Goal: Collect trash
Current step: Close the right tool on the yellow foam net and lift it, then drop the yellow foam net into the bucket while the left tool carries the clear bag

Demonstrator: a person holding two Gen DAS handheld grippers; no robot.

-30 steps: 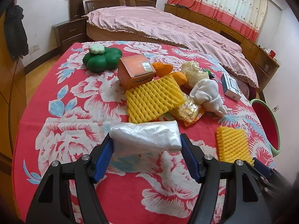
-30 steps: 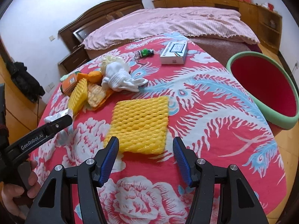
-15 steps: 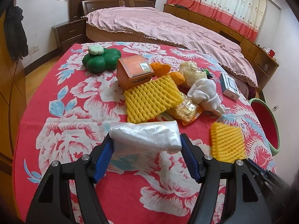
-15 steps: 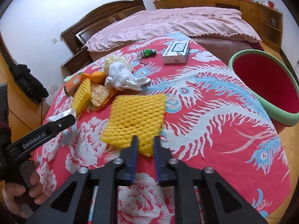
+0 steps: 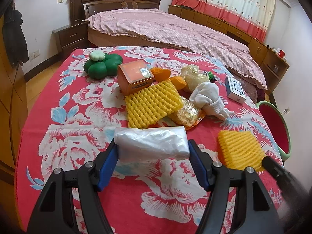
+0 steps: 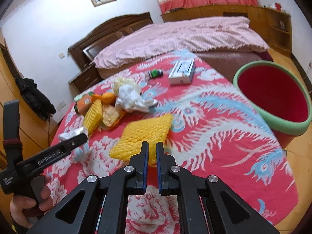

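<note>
My left gripper (image 5: 153, 154) is shut on a clear crumpled plastic bag (image 5: 152, 143), held above the red floral tablecloth. My right gripper (image 6: 152, 154) is shut on the near edge of a yellow foam fruit net (image 6: 144, 134) and lifts it off the cloth; the net also shows in the left wrist view (image 5: 240, 150). A green-rimmed red bin (image 6: 273, 95) stands on the floor to the right of the table. A second yellow foam net (image 5: 151, 103) lies in the pile further back.
The pile holds an orange box (image 5: 135, 76), orange peels (image 5: 160, 74), a snack wrapper (image 5: 186, 112), a white cloth (image 5: 207, 97) and a pale foam net (image 5: 192, 74). A green cushion (image 5: 102, 66) and a white-blue box (image 5: 235, 89) lie apart. A bed stands behind.
My right gripper closed on the yellow foam net's near edge and raised it off the cloth. My left gripper kept its hold on the plastic bag.
</note>
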